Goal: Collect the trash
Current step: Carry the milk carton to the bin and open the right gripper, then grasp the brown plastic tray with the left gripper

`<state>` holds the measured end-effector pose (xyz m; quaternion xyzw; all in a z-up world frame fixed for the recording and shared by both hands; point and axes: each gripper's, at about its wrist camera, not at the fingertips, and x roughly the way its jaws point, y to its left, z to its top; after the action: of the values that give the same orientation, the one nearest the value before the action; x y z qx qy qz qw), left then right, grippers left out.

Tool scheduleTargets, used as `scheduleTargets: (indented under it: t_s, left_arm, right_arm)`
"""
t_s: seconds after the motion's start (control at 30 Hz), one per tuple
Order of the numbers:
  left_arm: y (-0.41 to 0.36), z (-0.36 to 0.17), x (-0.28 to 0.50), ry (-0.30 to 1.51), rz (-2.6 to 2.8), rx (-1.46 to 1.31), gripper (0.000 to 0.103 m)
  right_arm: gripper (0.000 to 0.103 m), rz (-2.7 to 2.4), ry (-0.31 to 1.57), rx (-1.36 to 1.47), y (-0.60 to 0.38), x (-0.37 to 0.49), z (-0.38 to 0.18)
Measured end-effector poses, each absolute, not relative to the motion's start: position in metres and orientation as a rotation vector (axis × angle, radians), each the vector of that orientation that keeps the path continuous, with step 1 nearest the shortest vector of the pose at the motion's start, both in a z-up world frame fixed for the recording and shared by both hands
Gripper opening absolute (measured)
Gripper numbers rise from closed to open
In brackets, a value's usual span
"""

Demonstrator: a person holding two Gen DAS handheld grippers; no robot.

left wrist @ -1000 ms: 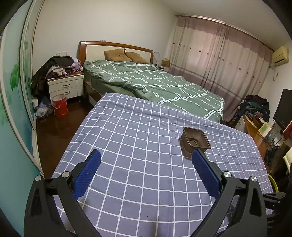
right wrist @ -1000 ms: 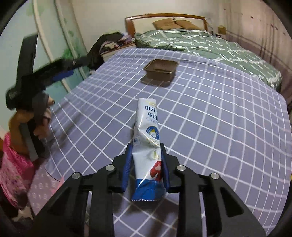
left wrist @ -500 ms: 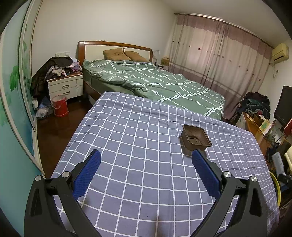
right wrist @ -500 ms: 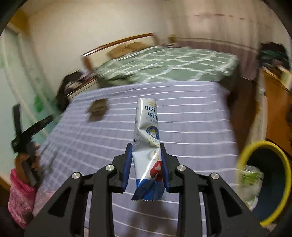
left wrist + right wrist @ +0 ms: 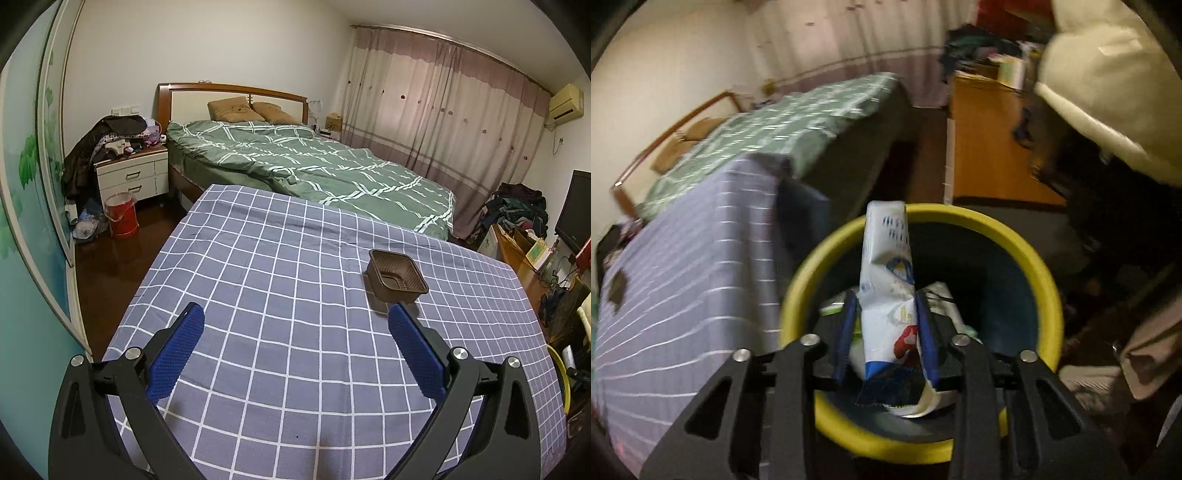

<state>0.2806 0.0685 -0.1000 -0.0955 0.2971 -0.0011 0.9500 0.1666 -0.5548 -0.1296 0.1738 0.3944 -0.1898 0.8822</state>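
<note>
In the left wrist view, a white bedside cabinet (image 5: 131,175) heaped with dark clothes is seen at the far left, with a small red bucket (image 5: 121,216) on the dark wooden floor in front of it. A bed with a green, white-lined quilt (image 5: 306,166) is placed further right, and pinkish curtains (image 5: 443,114) are hung along the far wall. The surface covered with a blue-grey cloth checked in white (image 5: 258,288) fills the near ground. The left hand-held gripper (image 5: 295,328) is held above this cloth with its blue pads spread wide and nothing between them. A small brown ribbed plastic tray (image 5: 397,275) is seen resting on the cloth, just beyond the right-hand pad and apart from it. In the blurred right wrist view, the checked surface lies to the left and a round dark bin with a yellow rim (image 5: 1051,295) is placed on the floor just beside it. The right hand-held gripper (image 5: 886,317) is held over the bin's mouth; its jaws have just been opening, and a crumpled white and blue snack packet (image 5: 886,280) is seen standing between the pads, over other pale litter inside the bin. Whether the pads press on the packet cannot be told through the blur. A cream sleeve (image 5: 1108,85) fills the upper right corner.
</note>
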Motion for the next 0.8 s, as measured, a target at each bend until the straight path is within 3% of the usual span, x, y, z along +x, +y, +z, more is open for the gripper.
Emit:
scheduleTargets:
  t_s: [0.2,0.47,0.8]
  left_arm:
    - [0.068,-0.101,0.281,0.608,-0.007,-0.193,0.098]
    - [0.056,-0.103,0.281,0.62,-0.036,-0.154,0.098]
    - [-0.001,-0.11,0.318,0.789,-0.124,-0.071,0.098]
  right_arm:
    - [0.046,-0.462,0.748,0.403,-0.558,0.16,-0.117]
    - [0.057,-0.242,0.55,0.394,-0.463,0.196,-0.06]
    - [0.059,-0.111,0.599,0.204,-0.397,0.214,-0.077]
